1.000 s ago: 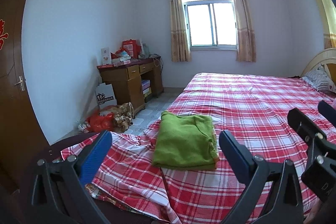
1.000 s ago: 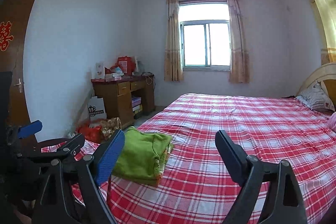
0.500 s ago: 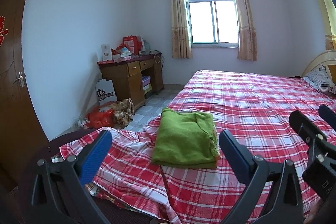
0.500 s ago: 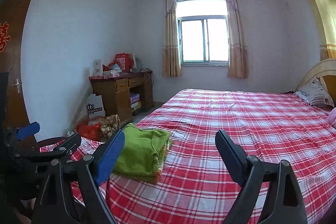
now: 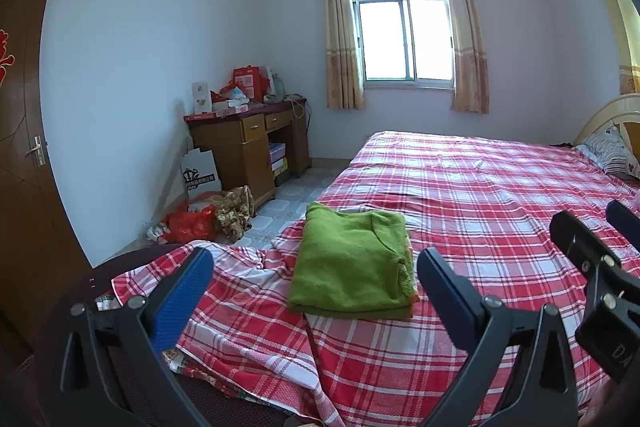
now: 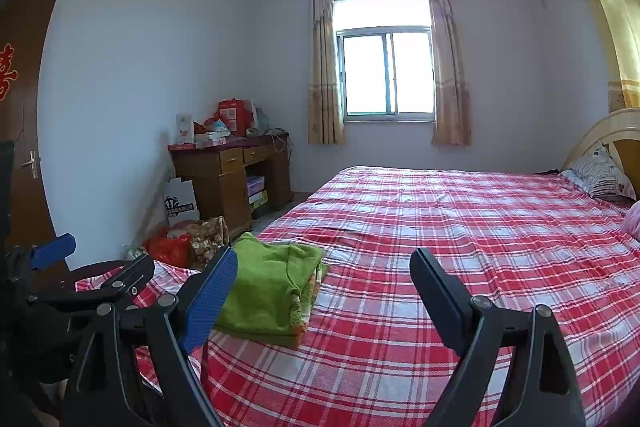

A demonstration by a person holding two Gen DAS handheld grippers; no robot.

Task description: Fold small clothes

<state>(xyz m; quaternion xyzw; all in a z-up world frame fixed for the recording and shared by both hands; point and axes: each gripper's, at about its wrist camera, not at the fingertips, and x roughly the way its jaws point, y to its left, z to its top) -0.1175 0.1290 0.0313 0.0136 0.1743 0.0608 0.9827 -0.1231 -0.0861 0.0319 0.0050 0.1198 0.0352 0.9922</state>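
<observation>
Two wrist views of a bedroom. A green garment [image 5: 352, 263], folded into a flat rectangular stack, is lying on the red plaid bedspread [image 5: 480, 195] close to the bed's near left corner, beside the bed's left edge. Patterned fabric is showing along the stack's right side in the right wrist view, but whether it is a lining or a second garment cannot be told.

The left gripper [image 5: 314, 277] is hovering above the near edge of the bed with its two blue-padded jaws standing wide apart and nothing between them; the garment is lying beyond the fingertips, apart from both pads. The right gripper [image 6: 324, 275] is likewise standing wide open and empty over the bedspread, with the garment just beyond its left finger, which is covering the stack's near left corner in that view. Each gripper's base is cut off by the lower frame edge, and the hands holding them are almost entirely out of sight.

At the bed's near left corner the bedspread is bunching into folds over a dark rounded surface [image 5: 132, 267] whose nature is hard to make out. A pillow [image 6: 600, 175] is lying at the far right corner, partly cropped. A wooden desk [image 5: 248, 143] with cluttered boxes is standing against the left wall, bags [image 5: 208, 215] heaped on the floor beside it.
</observation>
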